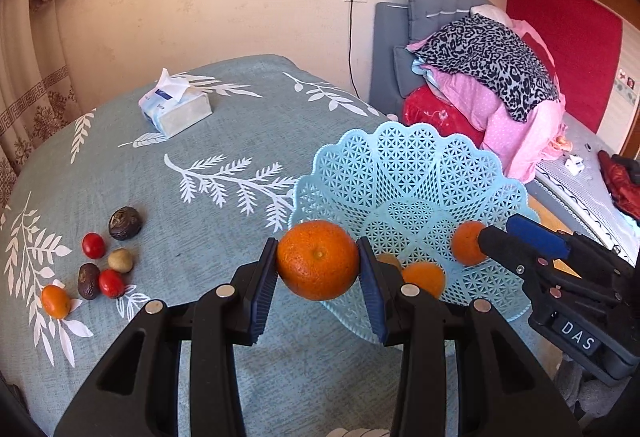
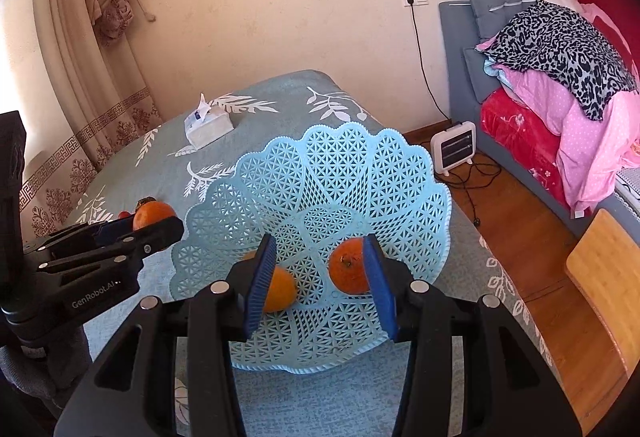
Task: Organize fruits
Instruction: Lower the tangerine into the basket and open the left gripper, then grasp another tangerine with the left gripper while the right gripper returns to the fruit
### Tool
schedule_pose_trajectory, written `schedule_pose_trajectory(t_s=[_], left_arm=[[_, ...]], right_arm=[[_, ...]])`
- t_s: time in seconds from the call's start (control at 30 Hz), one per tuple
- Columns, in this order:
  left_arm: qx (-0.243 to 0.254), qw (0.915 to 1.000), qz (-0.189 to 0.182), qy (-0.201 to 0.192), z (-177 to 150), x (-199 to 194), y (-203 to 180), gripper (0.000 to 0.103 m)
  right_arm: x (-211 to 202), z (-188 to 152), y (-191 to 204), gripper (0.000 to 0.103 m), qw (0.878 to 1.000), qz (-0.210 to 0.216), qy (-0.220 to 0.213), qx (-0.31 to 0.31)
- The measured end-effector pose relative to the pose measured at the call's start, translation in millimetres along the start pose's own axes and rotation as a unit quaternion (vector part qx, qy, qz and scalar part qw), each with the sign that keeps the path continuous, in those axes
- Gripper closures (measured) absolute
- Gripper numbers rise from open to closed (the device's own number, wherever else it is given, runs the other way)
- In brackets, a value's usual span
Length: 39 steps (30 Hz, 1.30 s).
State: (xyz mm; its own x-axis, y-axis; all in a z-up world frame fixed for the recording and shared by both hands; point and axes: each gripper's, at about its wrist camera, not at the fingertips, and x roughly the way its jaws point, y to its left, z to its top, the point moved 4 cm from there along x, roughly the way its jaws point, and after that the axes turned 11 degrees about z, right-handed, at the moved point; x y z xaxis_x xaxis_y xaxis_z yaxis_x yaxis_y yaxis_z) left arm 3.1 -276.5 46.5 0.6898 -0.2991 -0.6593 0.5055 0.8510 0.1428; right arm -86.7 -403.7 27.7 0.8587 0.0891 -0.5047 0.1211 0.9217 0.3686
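Note:
My left gripper [image 1: 318,261] is shut on an orange mandarin [image 1: 318,259] and holds it above the table, at the near left rim of the light blue lattice fruit basket [image 1: 404,173]. The basket [image 2: 340,173] holds mandarins [image 2: 348,271] [image 2: 280,289]. My right gripper [image 2: 320,277] is open and empty over the basket, its jaws to either side of the two mandarins; it also shows in the left wrist view [image 1: 492,237]. On the cloth at the left lie two red tomatoes [image 1: 93,245], a small mandarin [image 1: 55,301], two dark fruits [image 1: 125,223] and a pale round fruit [image 1: 120,260].
A tissue box [image 1: 176,109] stands at the far side of the blue leaf-patterned tablecloth [image 1: 224,141]. Beyond the table's right edge are a wooden floor, a small white heater [image 2: 456,147] with cable, a sofa with piled bedding [image 2: 560,77], and a wooden board [image 2: 604,277].

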Motion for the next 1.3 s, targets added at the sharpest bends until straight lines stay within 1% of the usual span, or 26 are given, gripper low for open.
schedule_pose_trajectory(t_s=[0.2, 0.33, 0.4, 0.43, 0.47, 0.63, 0.73, 0.8, 0.87, 1.1, 1.17, 1.2, 1.3], left_arm=[[0.021, 0.9996, -0.019, -0.002, 4, 7, -17, 0.063], [0.011, 0.9993, -0.030, 0.021, 1, 17, -16, 0.063], [0.003, 0.9993, -0.027, 0.025, 0, 20, -12, 0.057], [-0.001, 0.9995, -0.024, 0.021, 0, 19, -9, 0.049], [-0.004, 0.9997, -0.021, 0.015, 1, 17, -6, 0.044], [-0.012, 0.9998, -0.016, 0.006, 3, 12, 2, 0.040], [-0.016, 0.9998, -0.011, 0.005, 2, 11, 7, 0.039], [-0.020, 0.9998, -0.009, 0.005, 1, 10, 10, 0.035], [-0.023, 0.9997, -0.005, 0.004, 0, 9, 13, 0.029], [-0.026, 0.9996, 0.008, -0.010, -3, 1, 23, 0.021], [-0.029, 0.9994, 0.012, -0.014, -3, -1, 28, 0.017], [-0.031, 0.9993, 0.015, -0.016, -4, -2, 30, 0.016], [-0.037, 0.9989, 0.023, -0.019, -6, -4, 38, 0.014]], right_arm=[[1, 0, -3, 0.056, 1.000, -0.004, 0.001, 0.004], [1, 1, -5, 0.056, 1.000, -0.007, 0.001, 0.009], [1, 1, -5, 0.056, 1.000, -0.007, 0.000, 0.010], [2, 0, -4, 0.056, 1.000, -0.007, 0.001, 0.009], [1, 0, -4, 0.056, 1.000, -0.006, 0.001, 0.009], [4, -1, -3, 0.056, 1.000, -0.006, 0.004, 0.007], [3, -1, -3, 0.056, 1.000, -0.007, 0.002, 0.006], [4, -1, -2, 0.056, 1.000, -0.007, 0.002, 0.007], [4, -1, -1, 0.056, 1.000, -0.007, 0.002, 0.006], [7, -1, 5, 0.055, 1.000, -0.003, 0.006, 0.001], [7, 0, 8, 0.046, 1.000, -0.004, 0.004, -0.001], [7, 0, 9, 0.044, 1.000, -0.004, 0.002, -0.003], [8, 0, 13, 0.044, 1.000, -0.002, 0.004, -0.008]])
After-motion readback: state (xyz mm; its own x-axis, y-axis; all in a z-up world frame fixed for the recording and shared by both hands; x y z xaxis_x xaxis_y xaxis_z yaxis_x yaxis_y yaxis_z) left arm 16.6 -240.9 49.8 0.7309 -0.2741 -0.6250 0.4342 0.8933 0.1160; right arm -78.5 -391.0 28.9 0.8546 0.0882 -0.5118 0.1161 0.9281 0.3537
